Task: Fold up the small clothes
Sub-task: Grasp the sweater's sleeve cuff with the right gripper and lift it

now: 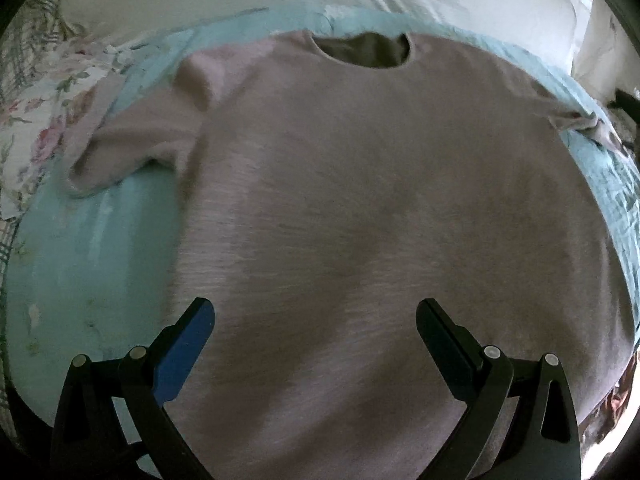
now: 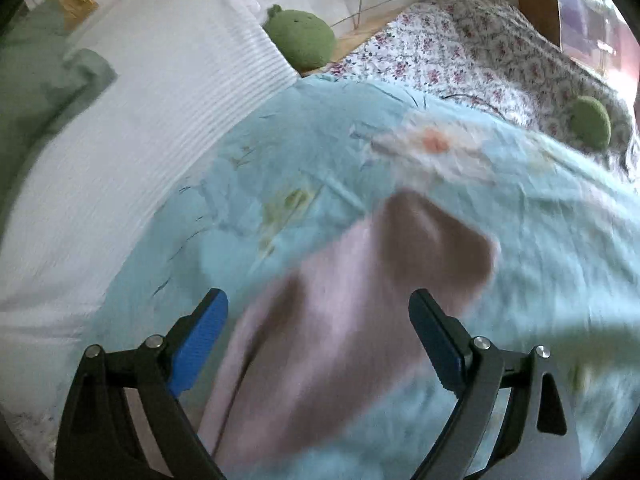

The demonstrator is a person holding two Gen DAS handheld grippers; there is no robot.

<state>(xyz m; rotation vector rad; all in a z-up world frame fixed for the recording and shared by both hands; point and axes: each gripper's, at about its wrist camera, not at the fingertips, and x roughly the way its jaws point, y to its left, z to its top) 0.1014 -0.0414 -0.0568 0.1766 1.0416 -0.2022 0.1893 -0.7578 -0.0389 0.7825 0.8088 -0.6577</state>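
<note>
A dusty-pink T-shirt (image 1: 360, 184) lies flat on a light blue bedspread (image 1: 100, 240), neck hole at the far side, left sleeve spread out to the left. My left gripper (image 1: 316, 312) is open and empty, hovering over the shirt's lower part. In the right wrist view one sleeve of the T-shirt (image 2: 360, 300) lies on the blue bedspread (image 2: 540, 240). My right gripper (image 2: 318, 304) is open and empty above that sleeve. The view is motion-blurred.
A white ribbed pillow (image 2: 132, 140) lies to the left. Two green plush toys (image 2: 300, 40) (image 2: 590, 122) sit by a floral quilt (image 2: 480, 48) at the back. A floral sheet (image 1: 40, 120) lies at the left of the bed.
</note>
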